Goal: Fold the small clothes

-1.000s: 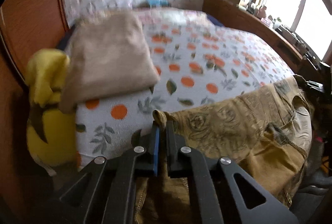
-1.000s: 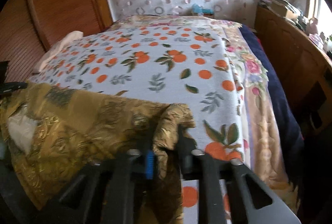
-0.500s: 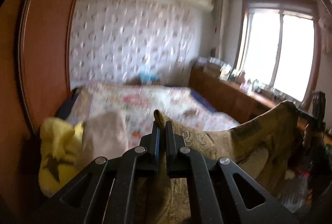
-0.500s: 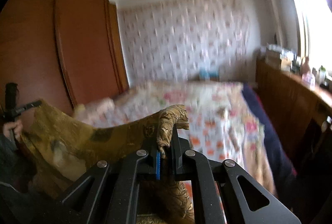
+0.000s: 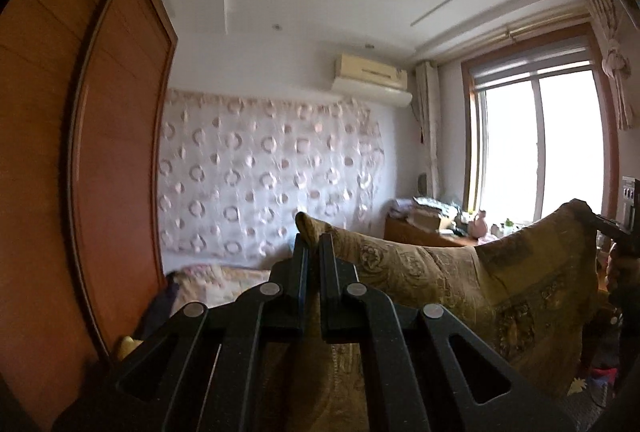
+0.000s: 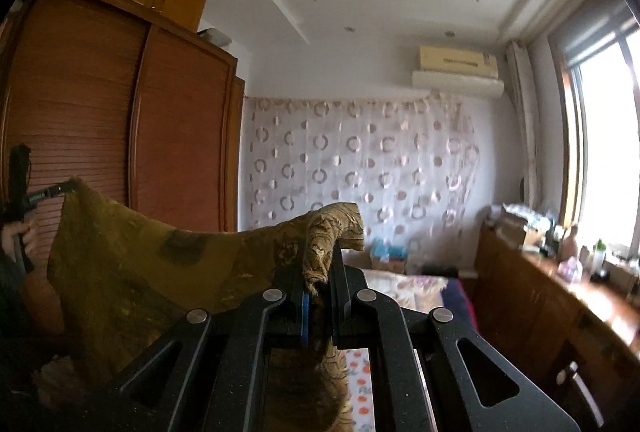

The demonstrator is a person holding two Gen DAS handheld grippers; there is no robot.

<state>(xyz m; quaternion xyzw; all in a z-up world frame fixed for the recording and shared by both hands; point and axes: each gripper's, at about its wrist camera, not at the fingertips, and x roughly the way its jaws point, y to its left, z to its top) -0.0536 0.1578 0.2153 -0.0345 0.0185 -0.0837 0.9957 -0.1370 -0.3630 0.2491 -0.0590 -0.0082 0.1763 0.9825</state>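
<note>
Left hand-held gripper (image 5: pixel 313 244) – right hand-held gripper (image 6: pixel 322 256) – clamped, level.

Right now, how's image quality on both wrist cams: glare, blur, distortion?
Left wrist: window blown out white, dotted curtain motion-soft, wardrobe edge bowed by the fisheye, tongs sharp. Right wrist: window glares at the right edge, garment backlit and dark, corners vignetted black.

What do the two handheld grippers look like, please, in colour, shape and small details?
Both the left gripper and right gripper are matte black, with two flat parallel fingers on angled link bars that have triangular cut-outs and round silver rivets. A blue pad lines one finger of each.
</note>
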